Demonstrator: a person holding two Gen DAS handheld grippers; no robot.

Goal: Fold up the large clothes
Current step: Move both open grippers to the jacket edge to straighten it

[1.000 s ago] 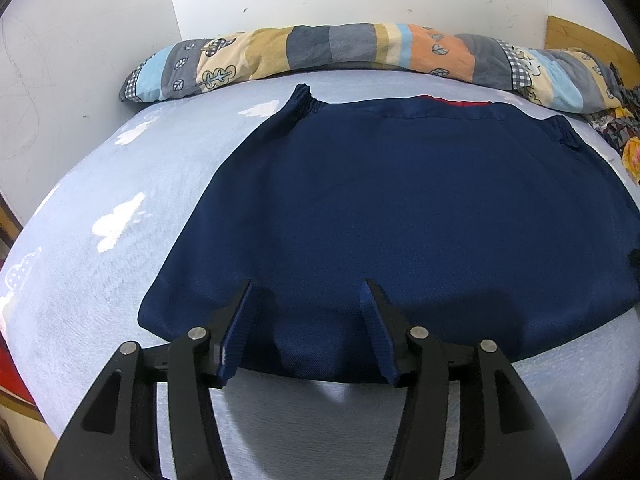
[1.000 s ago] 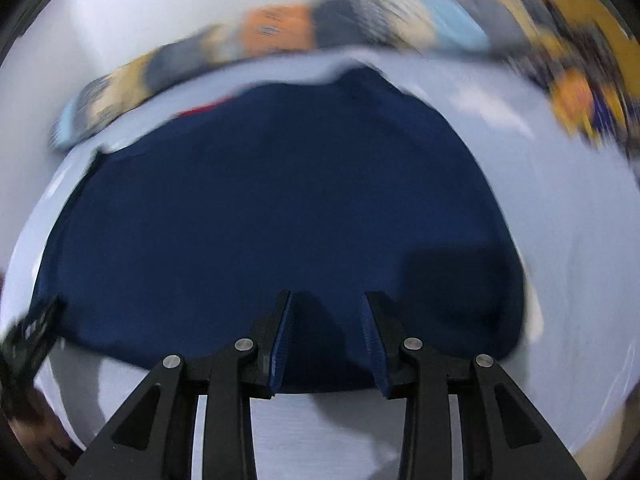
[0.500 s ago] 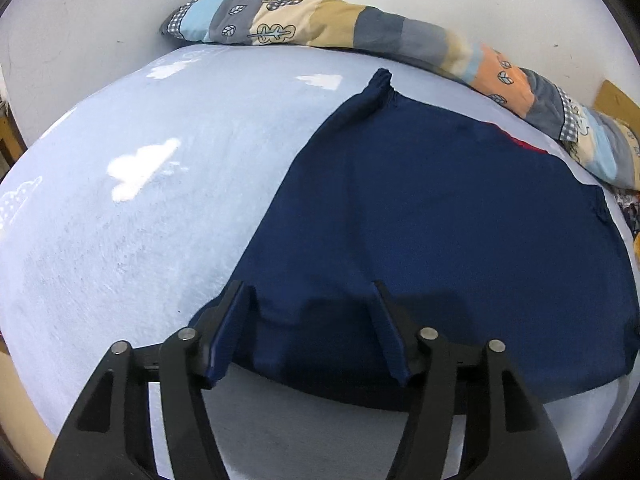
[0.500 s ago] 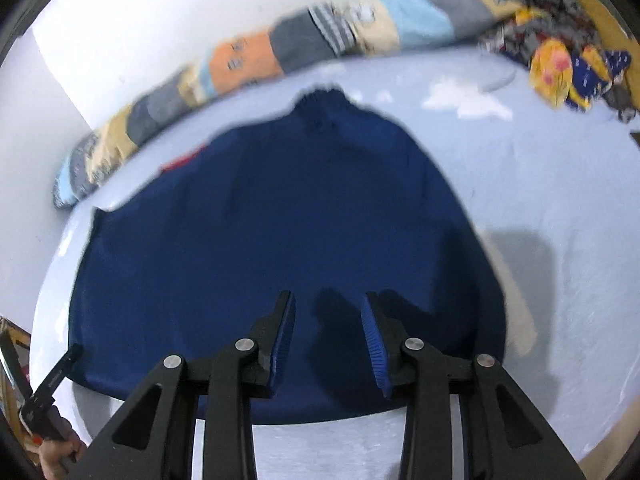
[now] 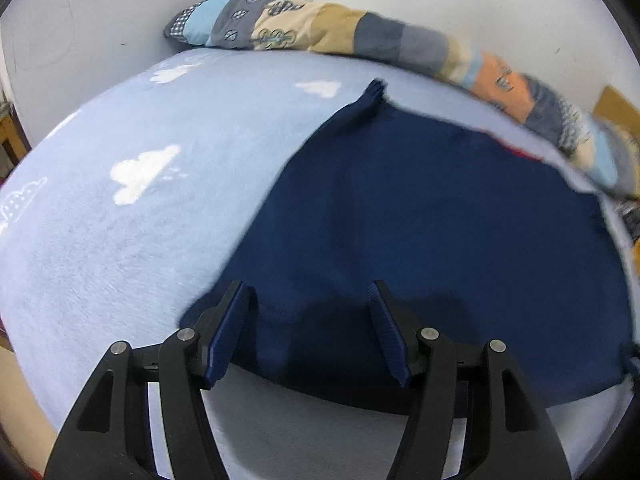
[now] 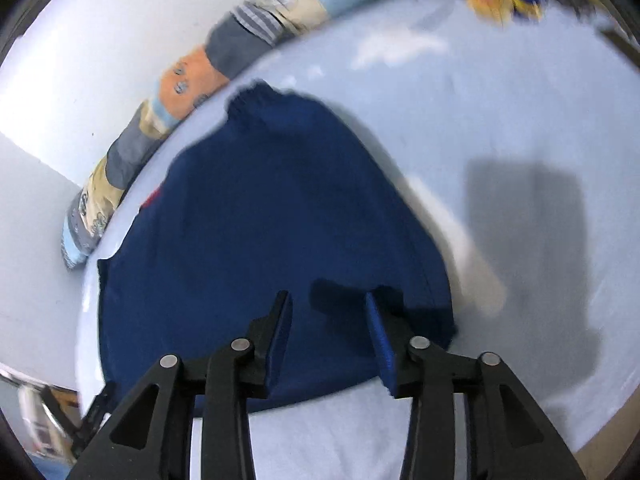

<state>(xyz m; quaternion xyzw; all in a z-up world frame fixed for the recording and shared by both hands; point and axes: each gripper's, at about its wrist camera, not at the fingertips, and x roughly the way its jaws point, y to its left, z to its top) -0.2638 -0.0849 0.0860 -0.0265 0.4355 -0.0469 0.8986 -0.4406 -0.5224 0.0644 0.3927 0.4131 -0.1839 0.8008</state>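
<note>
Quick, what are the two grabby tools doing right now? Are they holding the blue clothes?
Left tool: open, holding nothing, over the navy garment.
Right tool: opening, nothing gripped, above the same garment's near edge.

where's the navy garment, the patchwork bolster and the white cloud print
navy garment [image 5: 420, 220]: left wrist view, middle of the cloth
patchwork bolster [image 5: 340, 34]: left wrist view, tan patch
white cloud print [image 5: 142, 174]: left wrist view, cloud's centre on the sheet

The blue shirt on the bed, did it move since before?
Cannot tell. The blue shirt lies flat below the patchwork bolster as before; both cameras swung, so any small shift is hidden.
</note>
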